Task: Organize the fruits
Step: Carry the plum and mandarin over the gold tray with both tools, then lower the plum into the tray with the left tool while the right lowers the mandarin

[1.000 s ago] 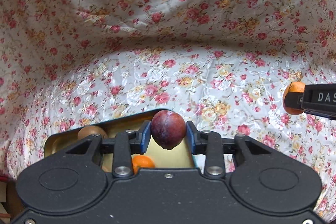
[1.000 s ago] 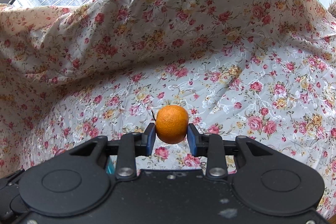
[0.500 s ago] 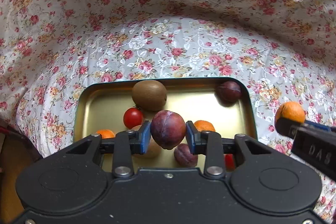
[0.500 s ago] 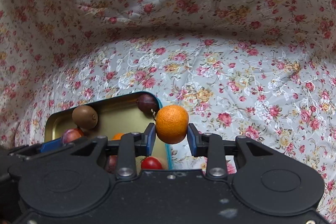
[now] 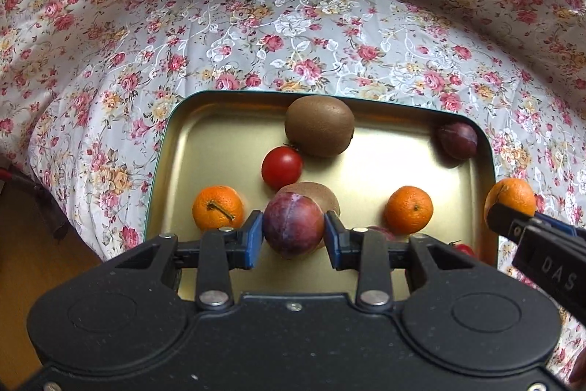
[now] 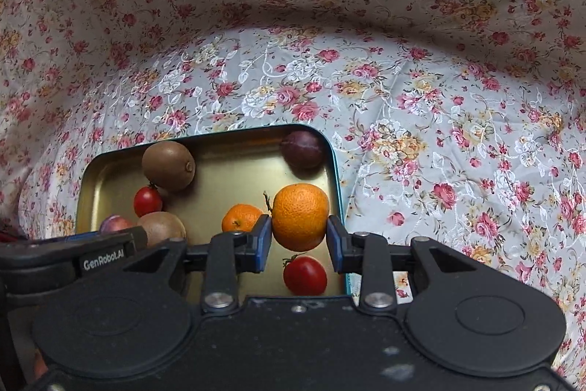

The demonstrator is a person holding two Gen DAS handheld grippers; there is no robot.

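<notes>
While both loads hang over the shallow gold metal tray with teal rim (image 5: 172,149), the dark purple round plum (image 5: 293,224) is clamped in the left gripper (image 5: 293,237) above the tray's middle; free floor lies at 10 o'clock. The round orange tangerine (image 6: 300,217) is clamped in the right gripper (image 6: 299,240) by the 3 o'clock rim. Already inside are counted: two brown kiwis, two tangerines, red tomatoes, a plum at 1 o'clock.

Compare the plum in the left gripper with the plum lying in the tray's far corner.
The held plum is clamped between the left gripper's pads, above the tray; the corner plum lies loose on the tray floor against the rim. The held plum looks reddish purple with a visible seam; the corner plum looks darker. Both are round.
</notes>
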